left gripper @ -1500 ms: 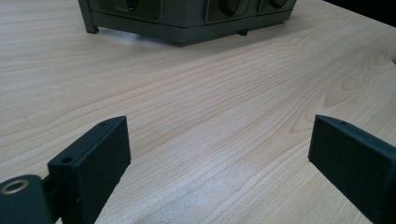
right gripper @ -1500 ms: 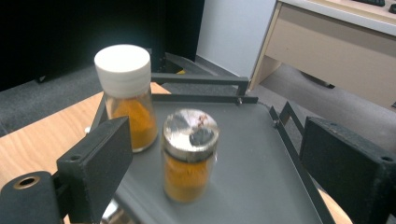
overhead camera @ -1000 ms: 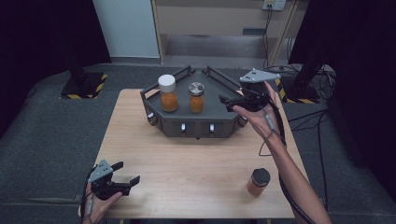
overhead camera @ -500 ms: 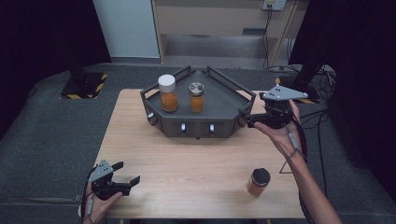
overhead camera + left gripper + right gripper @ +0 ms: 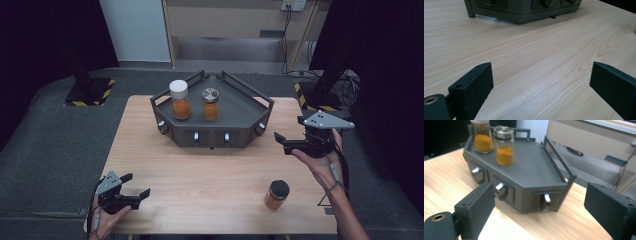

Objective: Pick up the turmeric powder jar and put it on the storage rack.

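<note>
A dark grey tray [image 5: 240, 95] with drawer knobs along its front stands at the back middle of the wooden table [image 5: 210, 175]. On it stand a white-lidded jar [image 5: 180, 100] and a silver-lidded jar [image 5: 210, 104], both holding orange powder. A third jar with a black lid [image 5: 277, 195] stands on the table at the front right. My right gripper [image 5: 281, 142] hovers just right of the tray's right corner, pointing left, open and holding nothing. In the right gripper view the gripper [image 5: 539, 190] faces the tray [image 5: 531, 167] and both jars [image 5: 482, 140] [image 5: 504, 145]. My left gripper [image 5: 136, 184] rests open at the front left.
The left gripper view looks between its open jaws [image 5: 541, 67] across bare wood toward the tray's base [image 5: 524, 10]. A stand with a striped base [image 5: 87, 90] sits on the floor at the back left. Cables [image 5: 345, 82] lie at the back right.
My right gripper has moved from over the tray's right rear corner out to the right, toward the near side and lower, still open. The left gripper has stayed put.
</note>
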A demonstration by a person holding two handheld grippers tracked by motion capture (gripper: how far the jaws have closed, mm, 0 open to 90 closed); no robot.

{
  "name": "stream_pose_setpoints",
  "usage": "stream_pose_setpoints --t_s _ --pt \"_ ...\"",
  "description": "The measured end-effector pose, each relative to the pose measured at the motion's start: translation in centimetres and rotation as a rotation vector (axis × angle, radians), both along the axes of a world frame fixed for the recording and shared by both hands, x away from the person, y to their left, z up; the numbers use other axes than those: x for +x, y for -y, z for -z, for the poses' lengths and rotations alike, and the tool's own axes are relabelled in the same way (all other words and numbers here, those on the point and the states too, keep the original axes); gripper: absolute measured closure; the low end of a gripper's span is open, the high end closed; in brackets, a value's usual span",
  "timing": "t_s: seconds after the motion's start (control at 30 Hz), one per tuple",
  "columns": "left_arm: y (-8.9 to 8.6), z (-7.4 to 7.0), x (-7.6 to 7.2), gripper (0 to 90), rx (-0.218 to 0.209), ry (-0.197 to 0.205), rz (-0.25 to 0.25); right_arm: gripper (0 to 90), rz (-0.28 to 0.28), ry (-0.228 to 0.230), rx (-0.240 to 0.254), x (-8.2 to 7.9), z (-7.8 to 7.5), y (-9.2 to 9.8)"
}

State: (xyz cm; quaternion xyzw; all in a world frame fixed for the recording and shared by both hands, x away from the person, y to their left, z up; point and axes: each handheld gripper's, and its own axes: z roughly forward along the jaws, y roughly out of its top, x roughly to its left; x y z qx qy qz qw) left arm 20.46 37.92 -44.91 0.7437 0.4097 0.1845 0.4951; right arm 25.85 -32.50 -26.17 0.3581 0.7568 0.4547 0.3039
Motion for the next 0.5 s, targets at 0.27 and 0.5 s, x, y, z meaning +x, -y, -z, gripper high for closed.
stream_pose_setpoints --t_s 0.27,0.5 --pt "0.0 0.0 0.0 4.0 0.000 -0.002 0.001 9.6 0.051 -0.027 0.017 -2.0 2.4 1.6" --pt "0.1 0.0 0.1 4.0 0.003 -0.003 0.002 9.1 0.105 -0.037 0.033 -4.0 4.8 2.6"
